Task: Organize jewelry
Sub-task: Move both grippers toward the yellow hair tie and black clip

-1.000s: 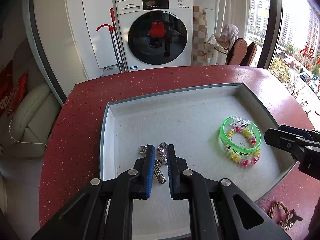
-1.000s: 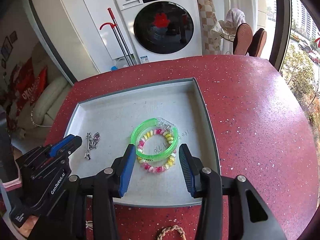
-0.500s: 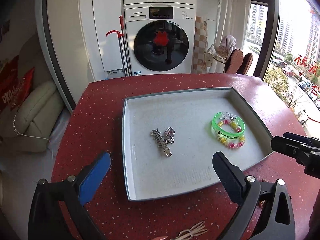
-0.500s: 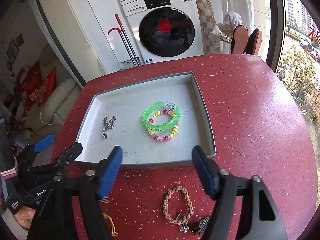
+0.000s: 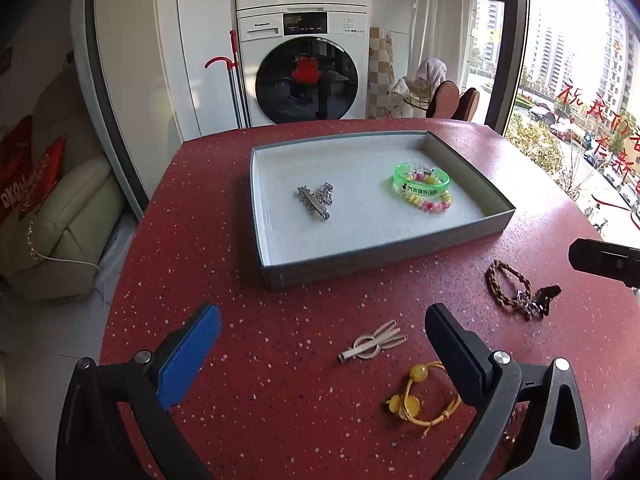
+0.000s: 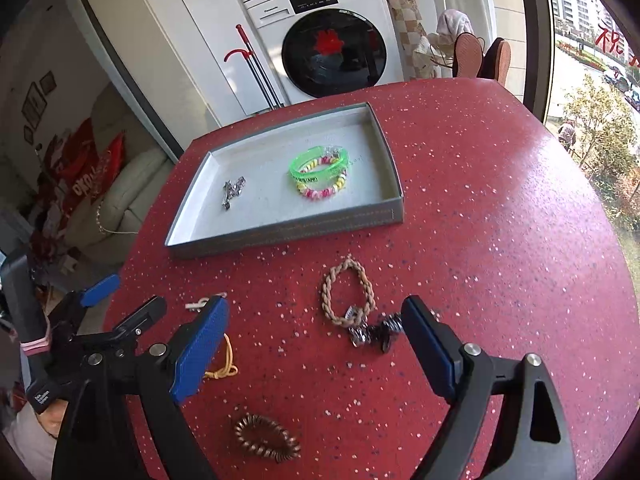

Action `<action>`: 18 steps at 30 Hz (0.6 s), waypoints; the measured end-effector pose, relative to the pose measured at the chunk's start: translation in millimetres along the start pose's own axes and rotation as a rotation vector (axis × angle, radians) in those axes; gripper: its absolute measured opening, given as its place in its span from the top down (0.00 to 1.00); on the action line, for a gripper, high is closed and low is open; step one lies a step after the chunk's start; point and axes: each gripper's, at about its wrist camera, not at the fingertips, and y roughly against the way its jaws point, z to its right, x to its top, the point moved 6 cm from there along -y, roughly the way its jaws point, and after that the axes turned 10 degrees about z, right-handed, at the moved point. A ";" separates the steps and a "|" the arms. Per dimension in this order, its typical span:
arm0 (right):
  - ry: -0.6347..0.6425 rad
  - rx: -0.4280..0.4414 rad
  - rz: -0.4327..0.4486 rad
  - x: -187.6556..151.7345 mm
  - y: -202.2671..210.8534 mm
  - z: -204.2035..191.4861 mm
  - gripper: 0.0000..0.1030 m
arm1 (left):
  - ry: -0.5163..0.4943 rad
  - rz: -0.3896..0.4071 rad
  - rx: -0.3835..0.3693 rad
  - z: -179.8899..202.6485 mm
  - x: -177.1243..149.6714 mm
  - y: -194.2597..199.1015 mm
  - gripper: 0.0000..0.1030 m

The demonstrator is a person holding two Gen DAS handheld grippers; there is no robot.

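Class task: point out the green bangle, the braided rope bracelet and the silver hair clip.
green bangle (image 6: 318, 166), right wrist view, front of its band.
braided rope bracelet (image 6: 368, 280), right wrist view, right strand.
silver hair clip (image 5: 314, 204), left wrist view, mid-bar.

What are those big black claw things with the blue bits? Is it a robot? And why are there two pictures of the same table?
It is not a robot. A person holds one pair of tongs in each hand, and each pair carries a small camera looking out along its two fingers. So one picture comes from the left tongs and the other from the right tongs. Both are wide open and hold nothing.

On the red table stands a grey tray. In it lie a green bangle, a pink and yellow bead bracelet partly under it, and a silver clip.

Outside the tray lie a braided rope bracelet, a yellow cord bracelet, a beige hair tie and a brown spiral hair tie.
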 end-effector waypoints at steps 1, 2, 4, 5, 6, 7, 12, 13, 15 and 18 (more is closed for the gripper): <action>0.001 -0.012 -0.007 -6.7 3.2 4.9 0.12 | -0.002 -0.005 -0.006 3.0 -5.4 2.9 0.00; 0.004 -0.025 -0.015 -13.0 4.7 8.6 0.12 | -0.006 -0.009 -0.007 6.5 -10.0 5.6 0.00; 0.015 -0.058 -0.032 -25.1 5.6 16.4 0.12 | -0.015 -0.018 -0.007 12.7 -19.4 8.8 0.00; 0.015 -0.075 -0.043 -30.1 4.7 21.0 0.12 | -0.015 -0.026 -0.010 15.3 -25.0 9.8 0.00; 0.010 -0.087 -0.054 -34.5 3.5 25.5 0.12 | -0.013 -0.034 -0.013 18.3 -29.5 9.8 0.00; 0.002 -0.093 -0.061 -37.6 2.3 30.4 0.12 | -0.010 -0.042 -0.016 20.5 -34.2 10.4 0.00; -0.028 -0.109 -0.073 -44.9 -3.7 43.2 0.12 | -0.009 -0.070 -0.018 30.0 -48.8 9.9 0.00; -0.038 -0.109 -0.071 -44.9 -4.1 44.4 0.12 | -0.010 -0.075 -0.015 31.2 -50.6 9.6 0.00; -0.055 -0.107 -0.066 -43.8 -6.7 46.1 0.12 | -0.008 -0.082 -0.012 33.1 -52.9 9.4 0.00; -0.078 -0.100 -0.060 -41.5 -11.8 46.5 0.12 | -0.008 -0.086 -0.008 34.8 -53.8 8.0 0.00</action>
